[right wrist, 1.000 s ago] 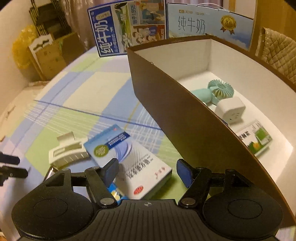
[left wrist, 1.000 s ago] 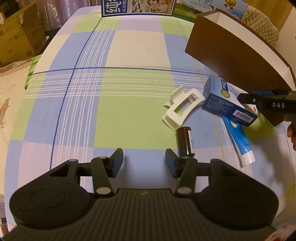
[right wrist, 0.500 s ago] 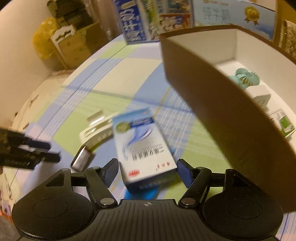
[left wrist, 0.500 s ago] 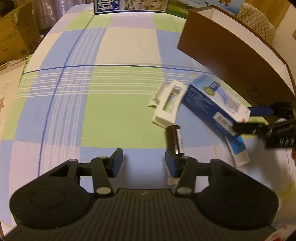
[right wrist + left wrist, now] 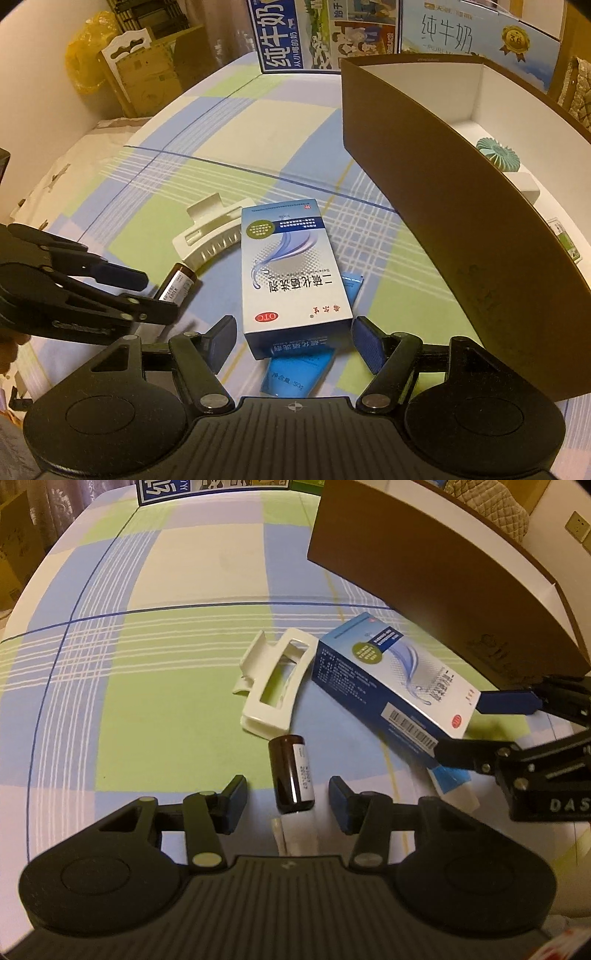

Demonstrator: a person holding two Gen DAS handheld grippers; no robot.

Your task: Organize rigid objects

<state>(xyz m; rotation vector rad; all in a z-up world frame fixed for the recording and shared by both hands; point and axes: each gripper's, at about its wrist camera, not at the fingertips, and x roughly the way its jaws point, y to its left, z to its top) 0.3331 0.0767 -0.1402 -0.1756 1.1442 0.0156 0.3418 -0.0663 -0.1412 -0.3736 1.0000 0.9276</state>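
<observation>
A small brown bottle [image 5: 291, 773] lies on the checked cloth between the open fingers of my left gripper [image 5: 288, 803]; it also shows in the right wrist view [image 5: 177, 282]. A blue and white medicine box [image 5: 291, 273] lies with its near end between the open fingers of my right gripper [image 5: 295, 343]; it also shows in the left wrist view [image 5: 391, 679]. It rests on a blue tube [image 5: 295, 376]. A white hair claw clip [image 5: 277, 686] lies beside the box.
A brown-walled box [image 5: 443, 229] with a white inside stands to the right and holds a teal fan [image 5: 498, 155], a white cube and a green packet. Milk cartons [image 5: 325, 33] stand at the table's far edge. Cardboard boxes stand past the left side.
My left gripper has moved right so the brown bottle now lies between its fingers. My right gripper has swung round and come up to the medicine box end.
</observation>
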